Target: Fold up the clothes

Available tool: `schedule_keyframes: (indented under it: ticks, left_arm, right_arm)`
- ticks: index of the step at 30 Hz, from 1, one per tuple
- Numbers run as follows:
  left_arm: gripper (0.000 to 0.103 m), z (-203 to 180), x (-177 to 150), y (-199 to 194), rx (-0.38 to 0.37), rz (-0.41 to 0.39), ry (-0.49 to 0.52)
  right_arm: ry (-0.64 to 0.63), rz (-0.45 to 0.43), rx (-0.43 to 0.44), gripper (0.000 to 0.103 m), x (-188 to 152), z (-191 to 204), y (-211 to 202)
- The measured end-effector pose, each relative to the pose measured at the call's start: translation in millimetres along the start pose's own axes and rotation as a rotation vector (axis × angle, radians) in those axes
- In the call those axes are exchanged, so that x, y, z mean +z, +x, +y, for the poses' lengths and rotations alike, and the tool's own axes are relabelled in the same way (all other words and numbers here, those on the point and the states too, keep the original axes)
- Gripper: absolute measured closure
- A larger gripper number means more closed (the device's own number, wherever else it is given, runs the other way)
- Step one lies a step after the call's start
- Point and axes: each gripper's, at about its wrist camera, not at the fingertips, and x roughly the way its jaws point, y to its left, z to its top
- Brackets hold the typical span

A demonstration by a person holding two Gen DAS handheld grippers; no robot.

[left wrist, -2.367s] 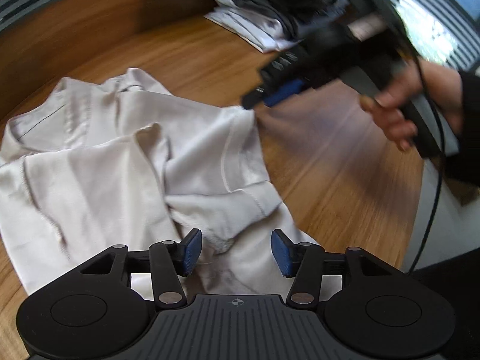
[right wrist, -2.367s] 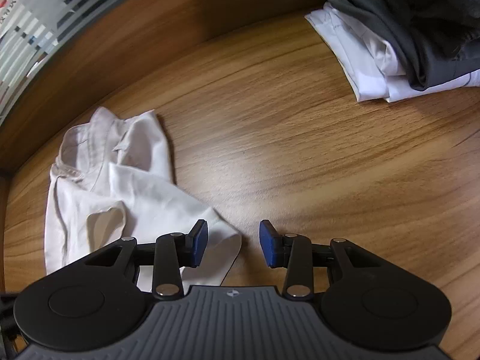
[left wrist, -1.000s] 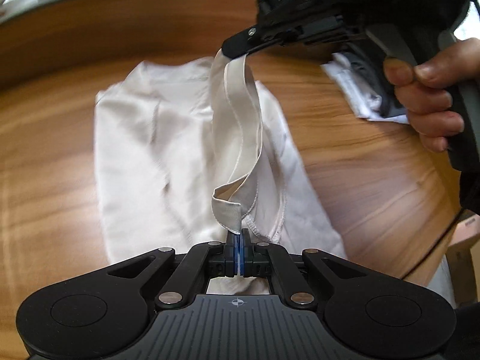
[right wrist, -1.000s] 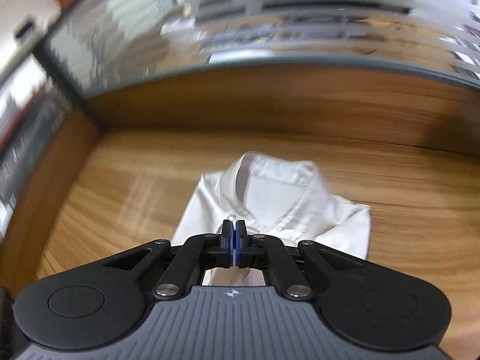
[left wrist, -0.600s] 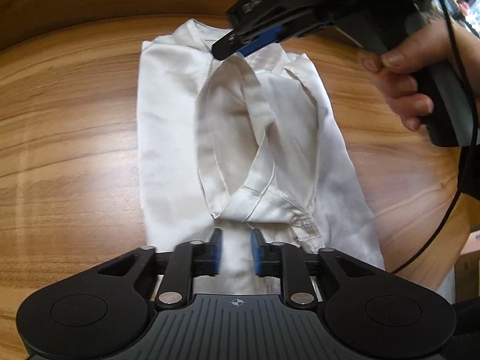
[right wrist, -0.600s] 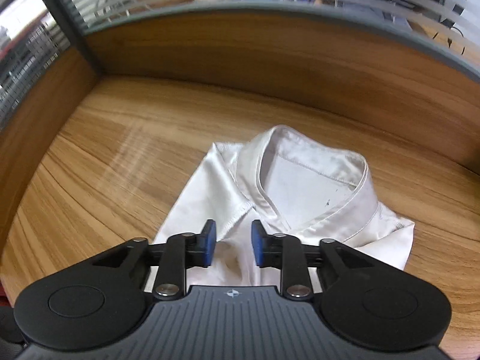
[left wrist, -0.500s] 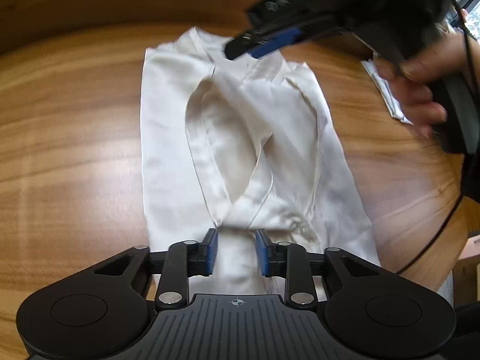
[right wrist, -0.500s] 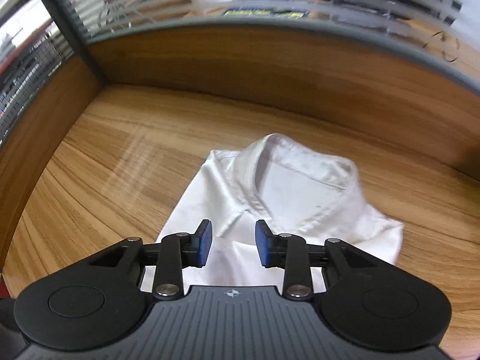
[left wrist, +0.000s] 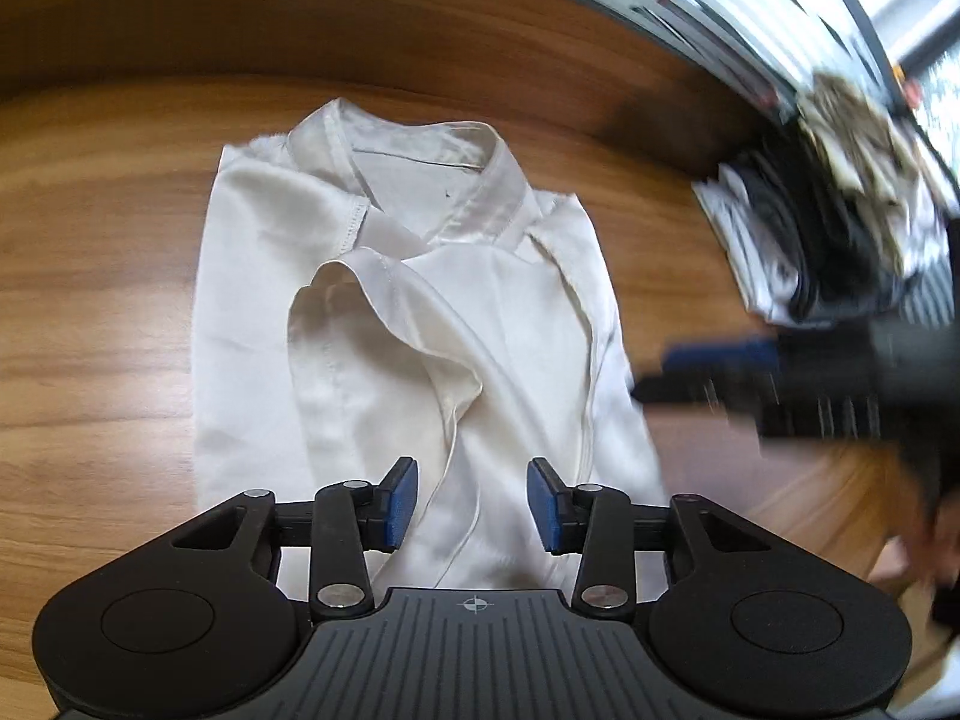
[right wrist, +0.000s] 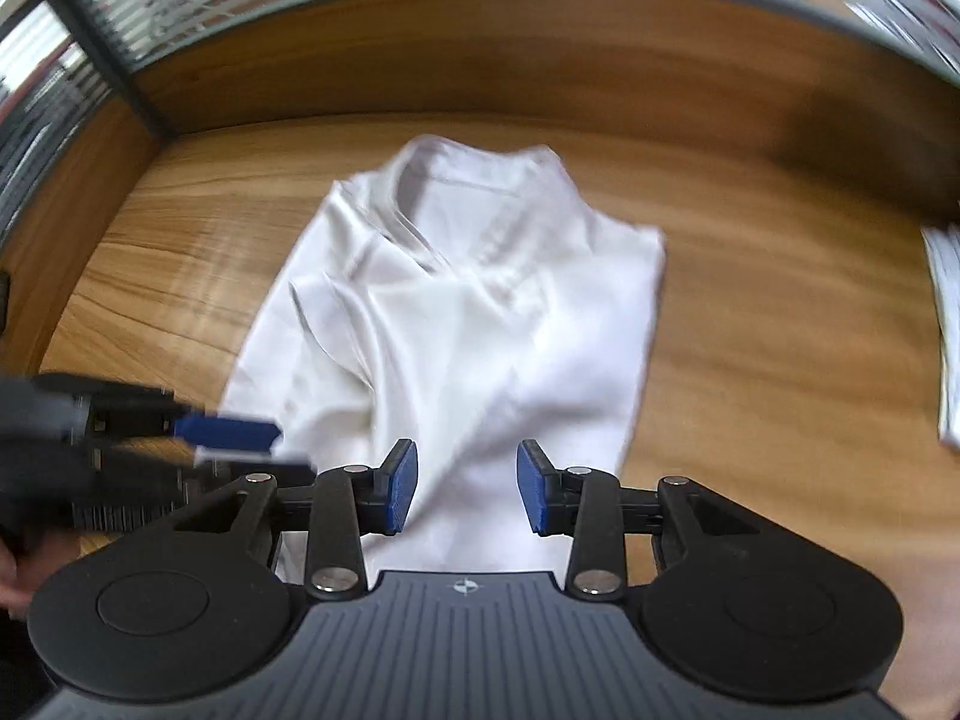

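Note:
A cream white collared shirt [left wrist: 420, 330] lies on the wooden table [left wrist: 90, 300], collar at the far end, both sides folded inward over the middle. It also shows in the right wrist view [right wrist: 480, 312]. My left gripper [left wrist: 472, 501] is open and empty, just above the shirt's near end. My right gripper [right wrist: 467, 486] is open and empty over the shirt's near end. In the left wrist view the right gripper [left wrist: 714, 375] is a blur beside the shirt's right edge. In the right wrist view the left gripper [right wrist: 234, 441] is blurred at the shirt's left edge.
A pile of folded dark and white clothes [left wrist: 828, 228] sits at the far right of the table; its white edge shows in the right wrist view [right wrist: 945, 330]. A raised wooden wall [right wrist: 480, 60] borders the table's far side and left side.
Both grippers, earlier shut on the sleeve, have let go and opened wider. They have drawn back toward the shirt's near end; the sleeve now lies folded on the shirt.

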Motion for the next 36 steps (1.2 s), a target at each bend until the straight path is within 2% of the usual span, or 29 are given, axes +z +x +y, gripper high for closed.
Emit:
schedule_keyframes:
  ticks: [1, 2, 7, 13, 15, 18, 21, 24, 30, 36]
  left_arm:
    - [0.099, 1, 2, 3, -0.007, 0.007, -0.012]
    - [0.1, 1, 1, 1, -0.004, 0.007, -0.01]
    - [0.1, 1, -9, -15, 0.03, 0.007, 0.0]
    - [0.1, 16, -31, -7, 0.115, 0.074, -0.037]
    - [0.1, 20, -34, -2, 0.123, 0.081, -0.057]
    - [0.099, 24, -35, 0, 0.107, 0.069, -0.088]
    - [0.098, 26, -33, -2, 0.11, 0.057, -0.081]
    - [0.097, 25, -31, -13, 0.118, 0.021, -0.056]
    - [0.096, 16, -41, -52, 0.146, -0.054, -0.019]
    - [0.088, 4, -78, -92, 0.199, -0.116, -0.036]
  right_arm:
    - [0.016, 0.002, -0.003, 0.062, -7, -3, 0]
    - [0.028, 0.005, -0.008, 0.062, -12, -5, -1]
    - [0.064, 0.001, -0.017, 0.062, -28, -10, -3]
    - [-0.001, -0.008, 0.027, 0.062, -29, 4, 8]
    - [-0.049, -0.016, 0.035, 0.062, -29, 14, 16]
    - [-0.114, -0.022, 0.055, 0.062, -30, 26, 31]
    - [-0.195, 0.031, -0.005, 0.062, -34, 39, 53]
    - [-0.206, 0.043, -0.008, 0.062, -38, 42, 53]
    - [-0.186, -0.011, -0.004, 0.061, -49, 43, 13]
    - [-0.18, -0.04, 0.005, 0.06, -78, 42, -26]
